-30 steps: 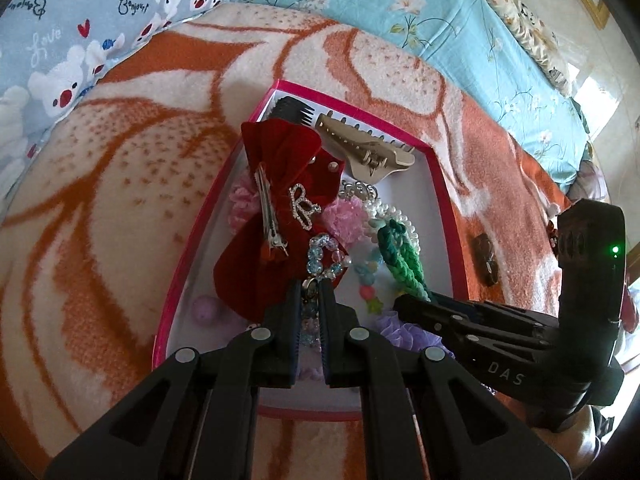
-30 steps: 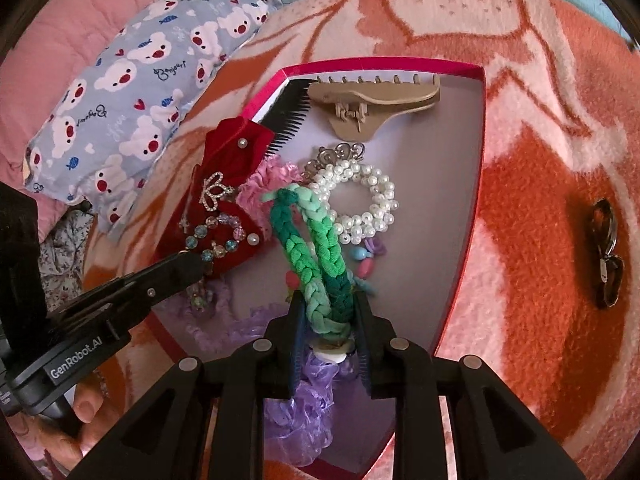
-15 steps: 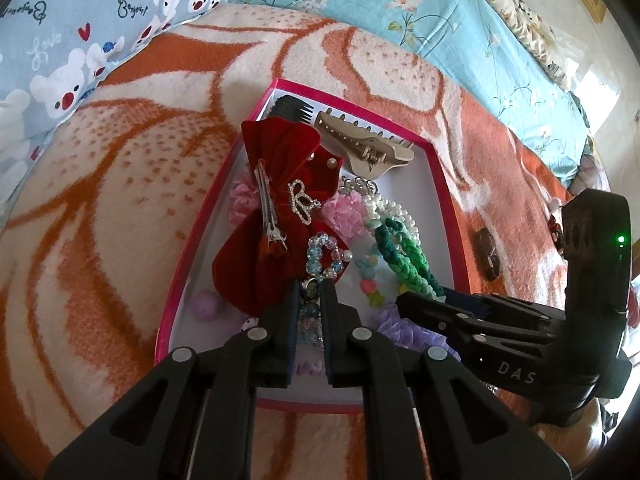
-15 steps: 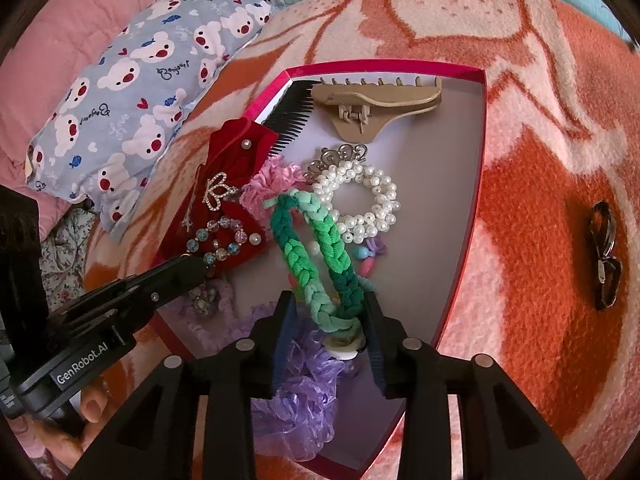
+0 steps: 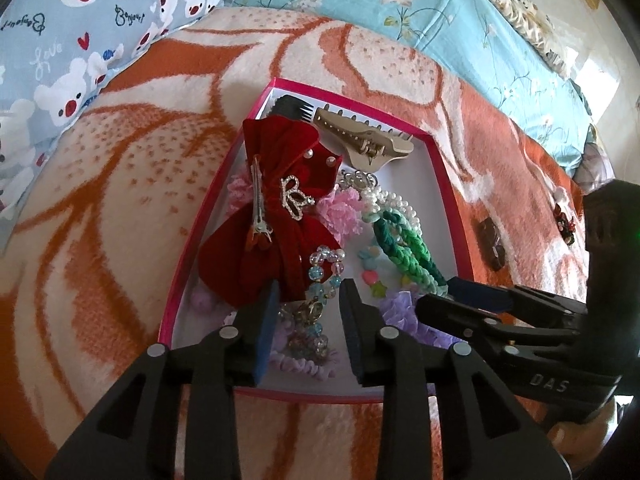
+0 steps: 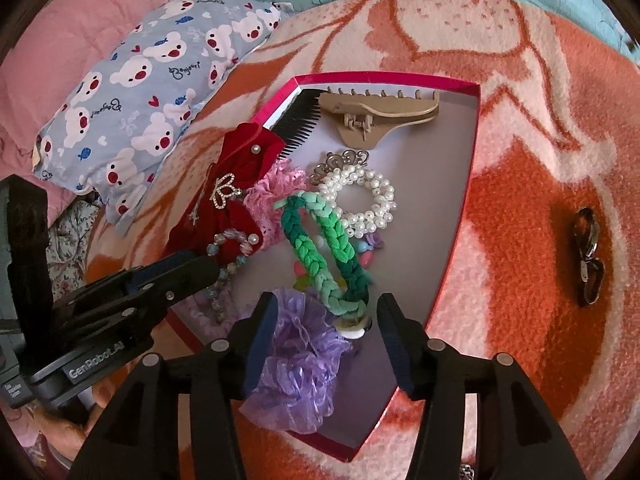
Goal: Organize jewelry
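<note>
The right wrist view alone shows a pink pillow (image 6: 72, 32) at the far left, a metal clasp (image 6: 588, 256) lying on the blanket (image 6: 540, 184) well to the right of the fingers, and the full sweep of the purple organza scrunchie (image 6: 304, 364) just inside the near corner of the box (image 6: 460, 240). The left wrist view alone shows a silver hair clip (image 5: 259, 212) pinned along the red velvet bow (image 5: 276, 216), a dark brown clip (image 5: 493, 249) and a small red trinket (image 5: 565, 224) out on the blanket to the right of the box, and a floral turquoise sheet (image 5: 400, 12) beyond.

Both views show the tan claw clip (image 6: 376, 116) and black comb (image 6: 298, 124) at the far end of the box, with the pearl bracelet (image 6: 364, 200) in the middle.

The left gripper (image 5: 308, 308) has its jaws opening. The glass bead bracelet (image 5: 320, 276) lies in the gap between its fingers, running forward from the tips onto the lower edge of the bow; the pads stand clear of the beads on both sides.

The right gripper (image 6: 326, 320) also has its jaws opening, wider apart. The near end of the green braided band (image 6: 320, 248) lies between the fingertips, closer to the right one, touching neither. The band stretches away from the fingers toward the pearls, and the purple scrunchie sits against the left finger.
</note>
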A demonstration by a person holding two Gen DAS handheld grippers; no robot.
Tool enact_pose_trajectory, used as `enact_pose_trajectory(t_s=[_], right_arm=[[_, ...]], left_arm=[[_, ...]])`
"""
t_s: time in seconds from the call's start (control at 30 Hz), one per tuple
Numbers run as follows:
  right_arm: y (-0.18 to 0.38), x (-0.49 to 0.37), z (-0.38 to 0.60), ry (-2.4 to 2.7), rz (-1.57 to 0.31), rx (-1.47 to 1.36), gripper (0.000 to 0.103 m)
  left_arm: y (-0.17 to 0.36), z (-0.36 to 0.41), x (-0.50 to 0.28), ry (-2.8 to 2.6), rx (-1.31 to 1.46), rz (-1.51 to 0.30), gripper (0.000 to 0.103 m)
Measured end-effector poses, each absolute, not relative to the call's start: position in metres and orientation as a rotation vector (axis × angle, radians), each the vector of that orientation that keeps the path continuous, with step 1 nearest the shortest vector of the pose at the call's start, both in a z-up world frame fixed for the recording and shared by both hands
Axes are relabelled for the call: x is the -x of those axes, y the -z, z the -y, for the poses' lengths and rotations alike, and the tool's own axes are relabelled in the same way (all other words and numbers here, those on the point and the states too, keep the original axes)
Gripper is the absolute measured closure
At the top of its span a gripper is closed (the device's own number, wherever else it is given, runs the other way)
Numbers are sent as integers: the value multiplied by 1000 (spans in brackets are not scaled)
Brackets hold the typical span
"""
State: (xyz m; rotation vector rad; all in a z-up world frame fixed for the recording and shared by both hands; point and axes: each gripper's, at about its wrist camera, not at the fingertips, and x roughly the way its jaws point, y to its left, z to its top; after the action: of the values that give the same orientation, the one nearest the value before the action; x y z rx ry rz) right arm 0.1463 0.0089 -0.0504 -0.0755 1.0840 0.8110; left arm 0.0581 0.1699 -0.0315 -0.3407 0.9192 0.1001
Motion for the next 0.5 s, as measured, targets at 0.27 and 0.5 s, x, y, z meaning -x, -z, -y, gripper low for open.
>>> enact_pose_trajectory(t_s=[0.27,0.5], right_arm=[[39,-141,5,-807,-1054,56,50],[23,-133,20,-801,-1007,48,45]], left_arm=[[27,-170,-52,-104,338,-919,74],[16,-162,-40,-118,309,-910,63]])
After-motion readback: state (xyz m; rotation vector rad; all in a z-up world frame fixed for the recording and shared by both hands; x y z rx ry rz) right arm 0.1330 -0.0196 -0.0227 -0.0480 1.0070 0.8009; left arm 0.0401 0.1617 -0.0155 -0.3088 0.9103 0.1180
